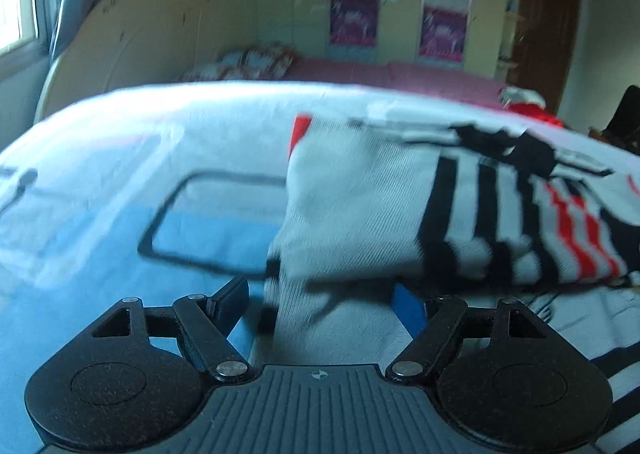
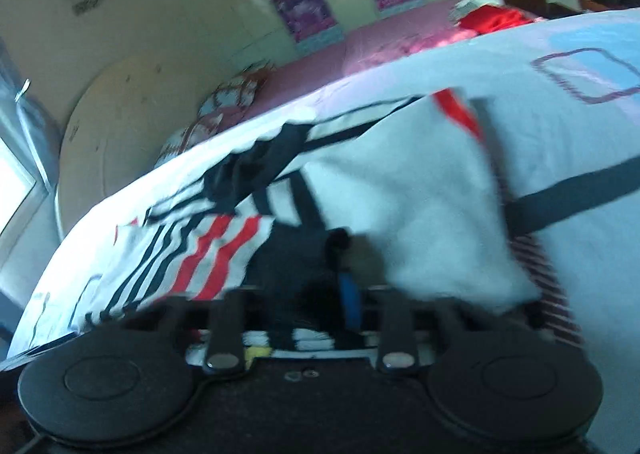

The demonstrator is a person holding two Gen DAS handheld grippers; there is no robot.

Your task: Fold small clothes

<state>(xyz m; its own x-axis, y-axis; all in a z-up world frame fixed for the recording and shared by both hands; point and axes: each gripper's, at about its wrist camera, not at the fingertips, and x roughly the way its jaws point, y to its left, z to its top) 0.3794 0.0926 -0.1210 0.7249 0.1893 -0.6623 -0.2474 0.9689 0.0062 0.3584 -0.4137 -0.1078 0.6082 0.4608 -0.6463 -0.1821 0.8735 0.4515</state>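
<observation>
A small white garment with black and red stripes lies on a white and blue bedsheet. In the left wrist view my left gripper has its jaws set apart, with a white fold of the garment hanging between them; the frame is blurred. In the right wrist view the same garment is lifted and folded over. My right gripper is close under it, its jaws narrow around dark and white cloth, with one blue pad showing. The fingertips are partly hidden by cloth.
A pink bed cover with pillows lies behind. A red cloth sits at the far edge. A beige headboard and a wall with purple posters stand at the back. A window is at the left.
</observation>
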